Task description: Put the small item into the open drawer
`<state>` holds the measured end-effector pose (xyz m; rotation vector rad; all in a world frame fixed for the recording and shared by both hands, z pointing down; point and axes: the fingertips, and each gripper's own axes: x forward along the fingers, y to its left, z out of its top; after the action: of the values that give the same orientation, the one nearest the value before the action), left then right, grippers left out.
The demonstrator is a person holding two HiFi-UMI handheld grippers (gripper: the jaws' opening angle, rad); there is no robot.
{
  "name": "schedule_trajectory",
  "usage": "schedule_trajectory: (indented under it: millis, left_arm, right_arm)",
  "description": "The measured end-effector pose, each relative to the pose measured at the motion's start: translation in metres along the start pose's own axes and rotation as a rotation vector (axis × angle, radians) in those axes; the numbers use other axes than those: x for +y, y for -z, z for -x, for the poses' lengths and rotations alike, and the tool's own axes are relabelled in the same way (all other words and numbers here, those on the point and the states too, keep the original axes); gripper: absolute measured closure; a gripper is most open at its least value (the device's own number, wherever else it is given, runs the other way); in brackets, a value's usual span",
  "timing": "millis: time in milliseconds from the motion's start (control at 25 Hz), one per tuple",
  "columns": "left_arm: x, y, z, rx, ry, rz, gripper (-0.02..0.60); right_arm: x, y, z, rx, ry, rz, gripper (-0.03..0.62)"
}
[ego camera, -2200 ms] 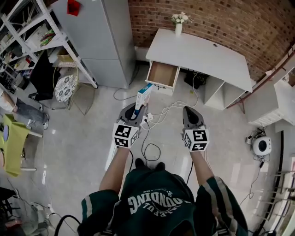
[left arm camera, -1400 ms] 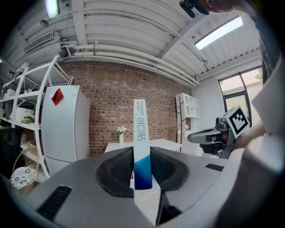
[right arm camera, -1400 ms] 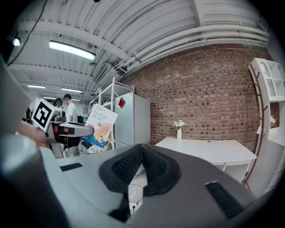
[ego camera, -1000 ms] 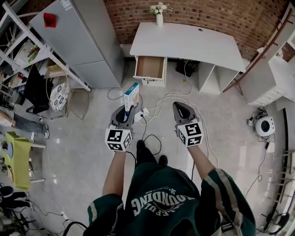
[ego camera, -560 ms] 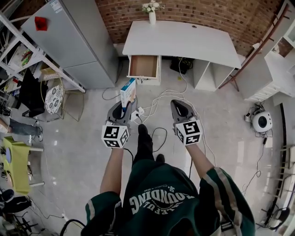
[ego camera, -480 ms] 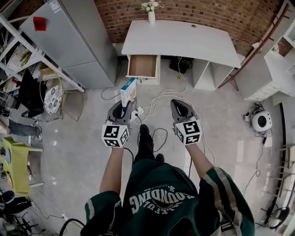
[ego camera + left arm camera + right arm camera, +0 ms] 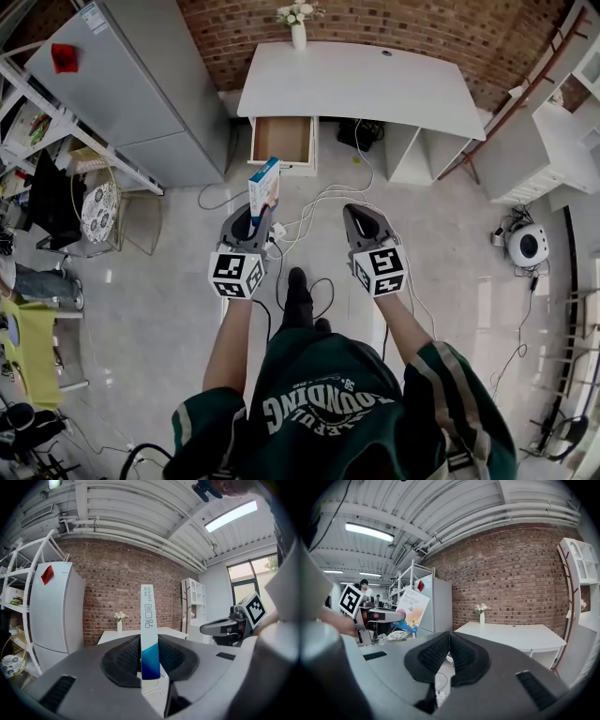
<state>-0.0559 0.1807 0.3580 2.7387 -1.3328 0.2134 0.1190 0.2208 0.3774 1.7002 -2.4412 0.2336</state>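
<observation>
Left gripper (image 7: 251, 221) pinching the small box (image 7: 263, 190) by its lower end. The box stands upright and narrow side forward, likely so it drops in edgewise. Right gripper (image 7: 356, 214) pressed together, empty, idle alongside. Open drawer (image 7: 281, 140) under the white desk (image 7: 375, 84) is ahead and well apart; approach unfinished, I judge.
</observation>
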Motion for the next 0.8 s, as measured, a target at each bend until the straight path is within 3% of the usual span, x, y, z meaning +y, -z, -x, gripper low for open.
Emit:
schedule_trajectory:
  millis: [800]
  left_arm:
    - [0.099, -0.002, -0.109, 0.037, 0.025, 0.041, 0.483]
  right_arm:
    - [-0.030, -0.026, -0.140, 0.048, 0.001, -0.004, 0.569]
